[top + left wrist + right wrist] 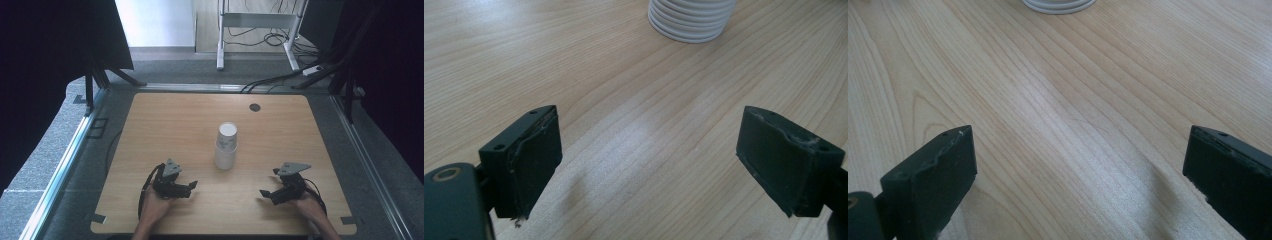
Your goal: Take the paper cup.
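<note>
Both tongs are seen resting low on the near half of a light wooden table [165, 125], one in each of a person's hands, and both are spread wide with nothing between their black jaws. Between them and a little farther back, a tall stack of white paper cups [226, 145] is stood upside down near the middle of the table, well apart from either tool. To its near left, the left black two-jaw gripper [193, 186] is held with its tips turned toward the stack; in the left gripper view, bare wood is shown between the pads and the ribbed rims of the stack [691, 20] are seen ahead on the tabletop. To its near right, the right black two-jaw gripper [263, 192] is pointed inward in the same way, its jaws set even wider, with the foot of the stack [1059, 5] caught at the top edge of the right gripper view. Farther out, a small dark round disc [255, 107] is set in the table near its far edge.
</note>
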